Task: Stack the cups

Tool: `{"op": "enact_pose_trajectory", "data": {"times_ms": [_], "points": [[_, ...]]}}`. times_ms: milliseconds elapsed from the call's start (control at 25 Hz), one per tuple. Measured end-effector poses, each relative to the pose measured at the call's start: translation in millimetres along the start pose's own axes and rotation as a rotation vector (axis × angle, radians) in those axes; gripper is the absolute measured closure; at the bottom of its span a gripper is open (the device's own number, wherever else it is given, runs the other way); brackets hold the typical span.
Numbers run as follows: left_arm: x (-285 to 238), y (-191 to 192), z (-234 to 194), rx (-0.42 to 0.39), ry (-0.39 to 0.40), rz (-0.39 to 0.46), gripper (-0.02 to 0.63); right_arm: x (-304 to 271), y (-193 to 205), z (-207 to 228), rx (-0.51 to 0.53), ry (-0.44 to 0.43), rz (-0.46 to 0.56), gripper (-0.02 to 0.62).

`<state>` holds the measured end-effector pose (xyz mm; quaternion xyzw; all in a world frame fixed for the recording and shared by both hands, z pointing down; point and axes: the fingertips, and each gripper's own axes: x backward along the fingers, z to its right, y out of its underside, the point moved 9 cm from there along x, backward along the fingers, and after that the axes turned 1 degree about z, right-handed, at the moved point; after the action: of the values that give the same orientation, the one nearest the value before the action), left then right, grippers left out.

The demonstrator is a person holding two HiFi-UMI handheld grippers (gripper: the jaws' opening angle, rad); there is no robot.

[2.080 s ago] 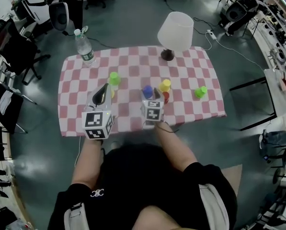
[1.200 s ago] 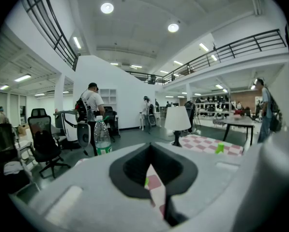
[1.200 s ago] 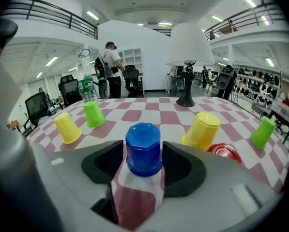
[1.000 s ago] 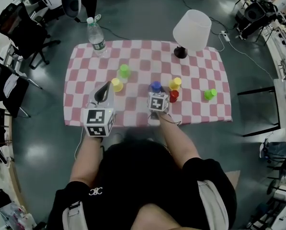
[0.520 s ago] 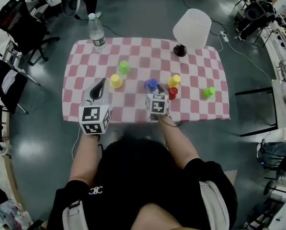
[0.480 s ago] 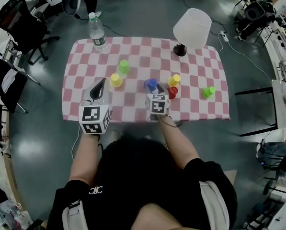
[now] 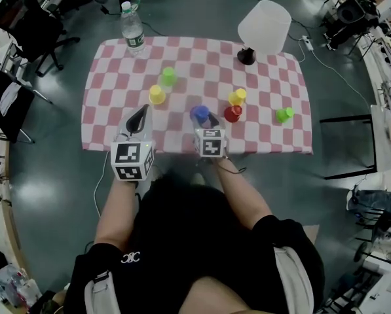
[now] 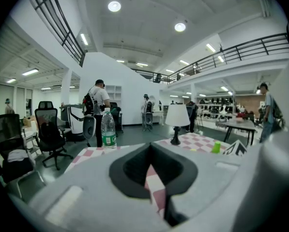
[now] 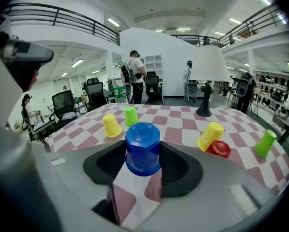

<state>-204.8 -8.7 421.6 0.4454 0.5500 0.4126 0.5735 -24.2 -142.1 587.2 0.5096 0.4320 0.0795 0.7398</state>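
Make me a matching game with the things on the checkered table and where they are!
1. blue cup
2. water bottle
3. lamp
4. red cup

A. far right corner of the table
B. between the jaws of the right gripper
C. far left corner
D. beside a tilted yellow cup

Pairs: 1-B, 2-C, 3-A, 4-D

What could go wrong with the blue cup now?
The blue cup sits upside down between the right hand-held gripper's jaws; it could slip out and fall. The red cup and a yellow cup stand close together, so lowering onto one might knock the other.
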Motion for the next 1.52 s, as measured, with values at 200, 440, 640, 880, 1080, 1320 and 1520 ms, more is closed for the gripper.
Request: {"op": "enact_pose_trajectory", "data": {"times_ms": [200, 440, 640, 880, 1080, 1320, 1520], "points": [[7, 8, 8, 0.014, 0.007, -0.011, 0.607, 8, 15, -13, 0.011, -0.028, -0.034, 0.382], [16, 16, 8, 0.025, 0.001, -0.026, 0.607, 8, 30, -23, 0.018, -0.038, -0.058, 0.382], [22, 19, 5, 0.026, -0.012, -0.037, 0.607, 0, 46, -28, 0.049, -0.037, -0.093, 0.382], [24, 20, 0, 0.026, -0.021, -0.042, 0.607, -4, 58, -29, 0.065, -0.028, -0.085, 0.382], [20, 19, -3, 0.023, -0.024, -0.036, 0.607, -5, 58, -28, 0.051, -0.042, -0.094, 0.379], [10, 14, -5, 0.024, -0.002, -0.016, 0.607, 4, 48, -27, 0.029, -0.047, -0.043, 0.364], [-1, 8, -8, 0.024, 0.017, -0.001, 0.607, 22, 7, -25, -0.004, -0.051, 0.098, 0.364]]}}
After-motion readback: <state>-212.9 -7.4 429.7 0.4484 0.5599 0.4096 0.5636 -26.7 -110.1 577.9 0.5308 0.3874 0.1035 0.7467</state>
